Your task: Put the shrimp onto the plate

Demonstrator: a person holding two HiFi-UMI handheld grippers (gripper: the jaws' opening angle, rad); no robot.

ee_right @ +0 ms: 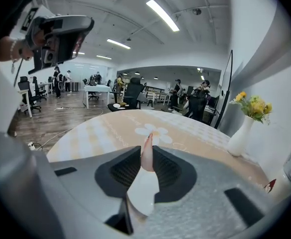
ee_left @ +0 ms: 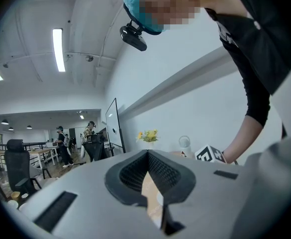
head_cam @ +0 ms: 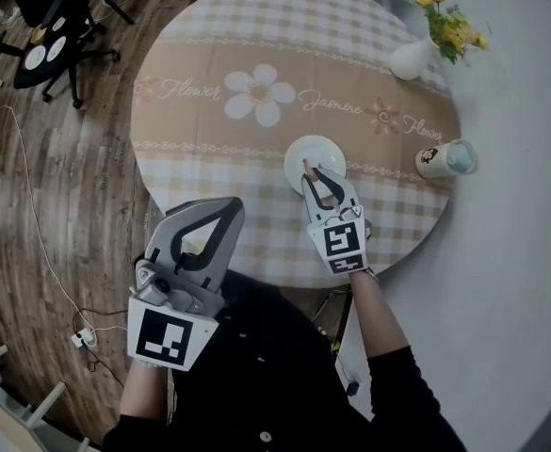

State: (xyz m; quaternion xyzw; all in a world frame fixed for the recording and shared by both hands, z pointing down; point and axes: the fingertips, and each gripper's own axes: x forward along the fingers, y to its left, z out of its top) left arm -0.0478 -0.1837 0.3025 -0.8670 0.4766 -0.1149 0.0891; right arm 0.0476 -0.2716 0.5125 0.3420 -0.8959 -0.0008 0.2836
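Note:
A small white plate [head_cam: 315, 153] sits on the round checked table [head_cam: 209, 149], toward its near right side. My right gripper [head_cam: 310, 174] reaches over the plate's near rim, shut on a pinkish shrimp [head_cam: 305, 168]. In the right gripper view the shrimp [ee_right: 146, 156] stands pinched between the fingertips of the right gripper [ee_right: 146, 158], with the plate [ee_right: 144, 190] just below. My left gripper [head_cam: 229, 205] is held back at the table's near edge, shut with nothing in it; in its own view the left gripper [ee_left: 147, 156] shows its tips meeting.
A white vase of yellow flowers [head_cam: 414, 57] and a lidded cup [head_cam: 445, 158] stand at the table's right edge. The vase [ee_right: 240, 136] also shows in the right gripper view. Office chairs [head_cam: 54, 36] and a floor cable with a power strip [head_cam: 82, 337] lie to the left.

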